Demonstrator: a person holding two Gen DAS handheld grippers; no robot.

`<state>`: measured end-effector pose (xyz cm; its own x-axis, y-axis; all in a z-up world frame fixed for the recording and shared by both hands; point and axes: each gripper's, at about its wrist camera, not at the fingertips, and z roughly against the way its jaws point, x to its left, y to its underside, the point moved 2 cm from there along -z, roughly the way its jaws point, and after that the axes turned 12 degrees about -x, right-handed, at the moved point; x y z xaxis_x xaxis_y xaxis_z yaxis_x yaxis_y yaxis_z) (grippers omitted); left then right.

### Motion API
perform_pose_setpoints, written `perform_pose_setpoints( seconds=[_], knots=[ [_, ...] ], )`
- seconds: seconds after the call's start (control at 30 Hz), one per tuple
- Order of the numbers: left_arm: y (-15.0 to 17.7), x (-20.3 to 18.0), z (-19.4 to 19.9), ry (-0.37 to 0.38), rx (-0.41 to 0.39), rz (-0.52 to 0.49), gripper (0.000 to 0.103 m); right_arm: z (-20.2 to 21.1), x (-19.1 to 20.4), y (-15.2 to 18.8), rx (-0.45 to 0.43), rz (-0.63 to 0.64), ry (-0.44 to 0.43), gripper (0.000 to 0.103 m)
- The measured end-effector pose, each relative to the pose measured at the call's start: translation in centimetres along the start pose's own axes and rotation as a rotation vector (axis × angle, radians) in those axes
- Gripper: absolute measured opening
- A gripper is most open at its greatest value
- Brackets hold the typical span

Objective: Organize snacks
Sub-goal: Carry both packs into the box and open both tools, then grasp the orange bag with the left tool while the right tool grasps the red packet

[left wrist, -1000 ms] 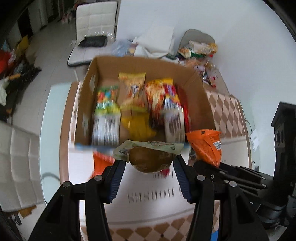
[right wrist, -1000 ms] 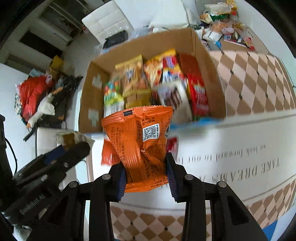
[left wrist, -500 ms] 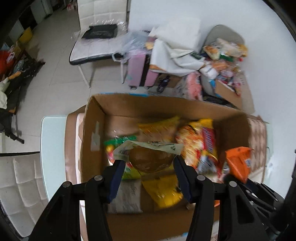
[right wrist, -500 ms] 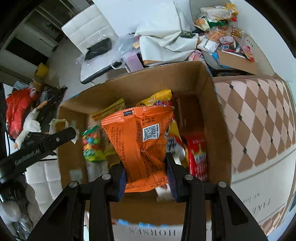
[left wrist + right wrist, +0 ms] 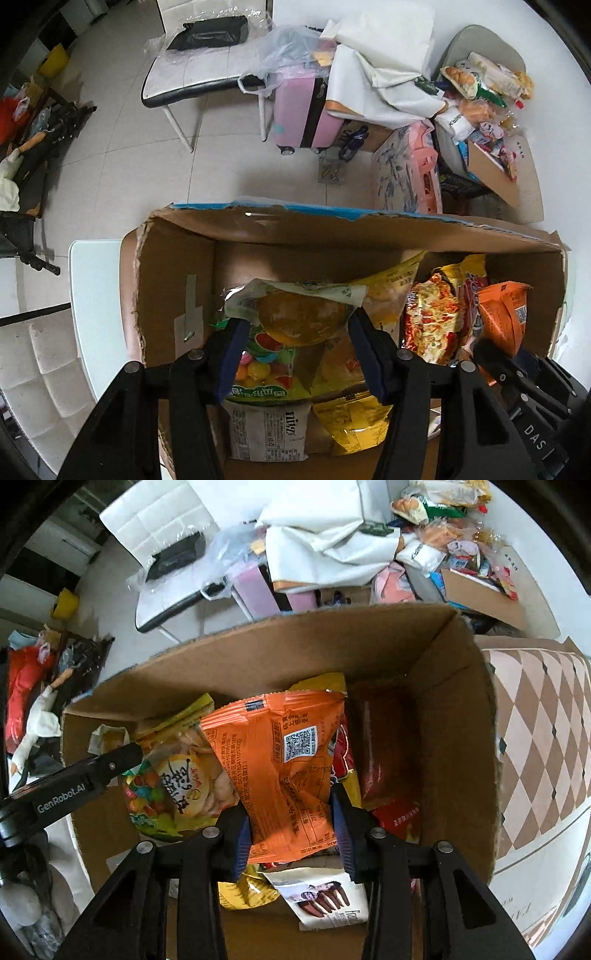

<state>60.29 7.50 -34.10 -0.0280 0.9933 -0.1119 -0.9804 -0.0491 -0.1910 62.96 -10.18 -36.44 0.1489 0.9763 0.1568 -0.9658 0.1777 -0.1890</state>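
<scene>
Left gripper [image 5: 297, 326]: jaws clamped on a bun pack [image 5: 301, 317], brown round cake under a clear wrapper with a pale green seal, held over the open box [image 5: 173, 280]. Directly below its fingers lie a candy bag [image 5: 264, 373] and a yellow bag [image 5: 351, 421]; nearer still, a white pack [image 5: 267, 430]. To its right stand a red-and-yellow noodle pack [image 5: 430, 325] and the orange pack [image 5: 502, 317].

Right gripper [image 5: 291, 819]: jaws closed on the orange pack [image 5: 280, 771], QR code facing the camera, also held above the box [image 5: 443, 709]. Below and nearer lies a biscuit-stick pack [image 5: 325, 897]; to its right a red pack [image 5: 384, 771]; to its left a chip bag [image 5: 184, 775].

Beyond the box: tiled floor, a white chair [image 5: 192, 70], a pink suitcase [image 5: 303, 110].
</scene>
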Motion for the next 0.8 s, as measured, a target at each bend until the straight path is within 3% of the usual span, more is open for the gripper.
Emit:
perform_pose_setpoints(
  seconds=[0.03, 0.1, 0.13, 0.2, 0.53, 0.8],
  knots=[
    [0.0, 0.0, -0.2, 0.003, 0.013, 0.008, 0.055, -0.2, 0.0, 0.0, 0.007, 0.003, 0.006, 0.048],
    [-0.1, 0.1, -0.3, 0.009, 0.023, 0.023, 0.060, -0.5, -0.1, -0.2, 0.007, 0.015, 0.016, 0.088],
    [-0.2, 0.2, -0.1, 0.010, 0.012, 0.030, 0.072, -0.6, -0.1, -0.2, 0.006, 0.021, 0.015, 0.092],
    [-0.4, 0.2, 0.3, 0.012, -0.008, 0.032, 0.082, -0.7, -0.2, -0.2, 0.012, 0.033, 0.025, 0.092],
    [0.5, -0.3, 2.7, 0.020, -0.061, 0.009, 0.083, 0.9, -0.5, 0.8, -0.013, 0.049, 0.037, 0.092],
    [3.5, -0.8, 6.5, 0.011, -0.200, -0.004, 0.083, 4.6, -0.4, 3.1, -0.100, 0.087, 0.062, 0.092]
  ],
)
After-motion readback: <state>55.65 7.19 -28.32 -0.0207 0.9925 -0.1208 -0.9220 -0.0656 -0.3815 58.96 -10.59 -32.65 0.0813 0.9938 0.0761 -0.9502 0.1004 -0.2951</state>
